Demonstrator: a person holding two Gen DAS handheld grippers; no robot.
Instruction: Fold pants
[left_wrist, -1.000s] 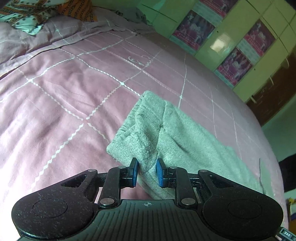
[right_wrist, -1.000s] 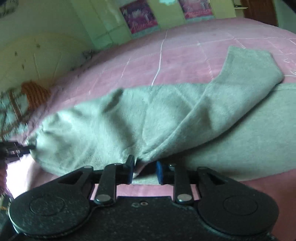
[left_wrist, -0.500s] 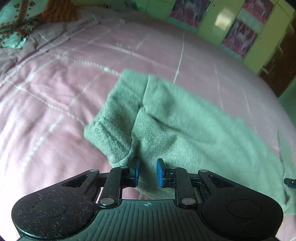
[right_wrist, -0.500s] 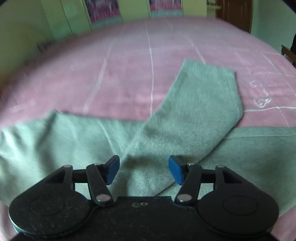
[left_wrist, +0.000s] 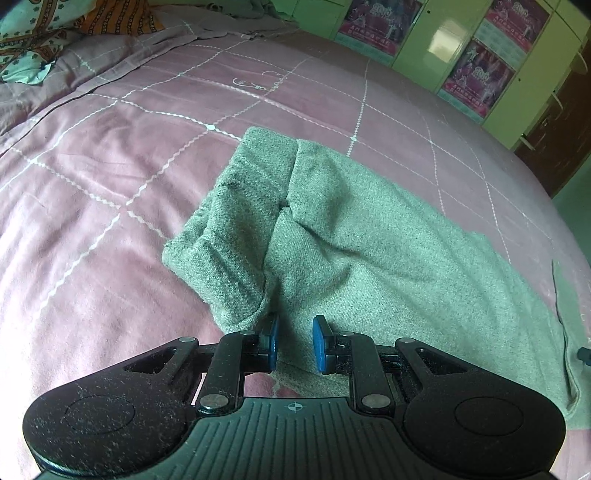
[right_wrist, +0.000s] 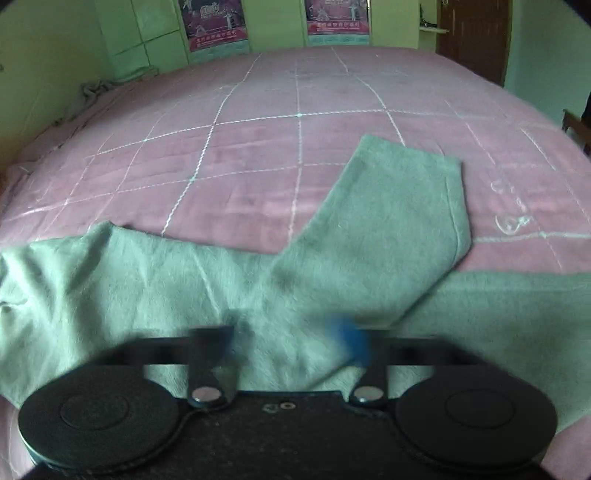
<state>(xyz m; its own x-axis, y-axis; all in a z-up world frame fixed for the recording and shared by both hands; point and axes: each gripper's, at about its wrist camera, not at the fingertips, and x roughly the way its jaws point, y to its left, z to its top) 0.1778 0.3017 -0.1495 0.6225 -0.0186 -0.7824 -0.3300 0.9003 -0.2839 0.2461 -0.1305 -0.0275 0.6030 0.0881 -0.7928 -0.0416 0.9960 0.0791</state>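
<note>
Grey fleece pants (left_wrist: 369, 236) spread across the pink quilted bed (left_wrist: 92, 155), left tool (left_wrist: 294, 343) narrowly parted, pinching nothing, above the waistband, right tool (right_wrist: 291, 343) opening, blurred, over a leg

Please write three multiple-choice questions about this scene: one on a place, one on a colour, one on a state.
1. Where do the pants lie? A on a pink bedspread; B on a chair; C on the floor.
2. What colour are the left gripper pads? A red; B blue; C yellow.
3. How are the pants? A rolled into a ball; B hanging; C partly folded, one leg slanting over the rest.
Answers: A, the cloth rests on the bedspread. B, both pads show blue. C, the leg crosses the other cloth.
</note>
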